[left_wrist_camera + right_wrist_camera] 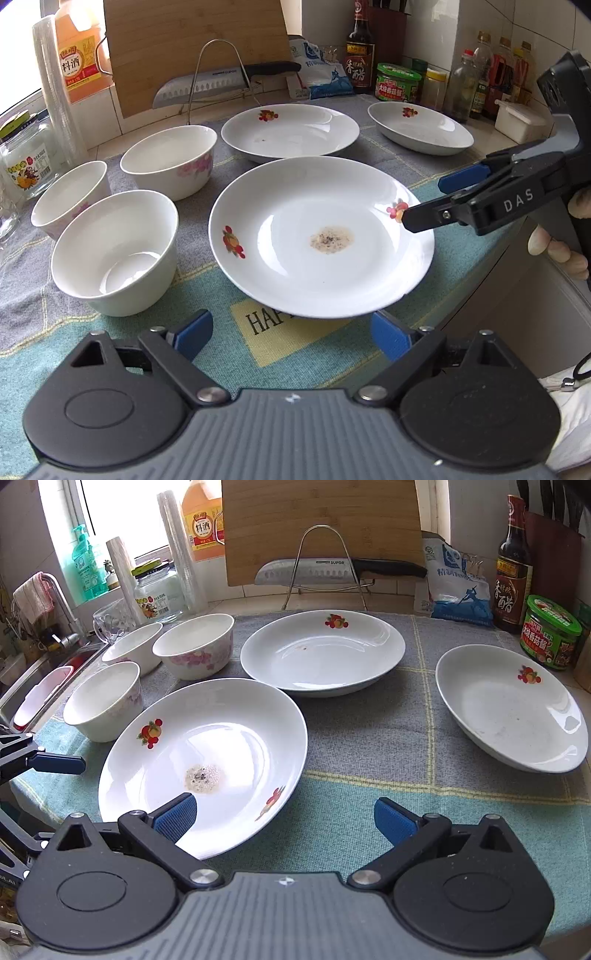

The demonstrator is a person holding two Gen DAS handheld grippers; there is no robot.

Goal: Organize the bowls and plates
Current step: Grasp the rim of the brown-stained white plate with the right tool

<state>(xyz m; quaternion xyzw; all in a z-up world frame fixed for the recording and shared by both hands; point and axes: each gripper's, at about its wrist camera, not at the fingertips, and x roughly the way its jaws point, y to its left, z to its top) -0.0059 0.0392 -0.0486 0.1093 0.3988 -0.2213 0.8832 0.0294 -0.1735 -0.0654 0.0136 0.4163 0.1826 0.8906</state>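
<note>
A white plate with a brown stain lies nearest on the checked cloth. My left gripper is open, its pads just short of this plate's near rim. My right gripper is open too. Its jaws straddle the same plate's rim on the other side, without pressing. Two more plates lie behind and to the right. Three white bowls stand upright in a cluster left of the plates.
A knife on a wire rack and a wooden board stand at the back. Bottles and jars line the back right. A glass jar sits far left, by a sink. The counter edge runs close on the right.
</note>
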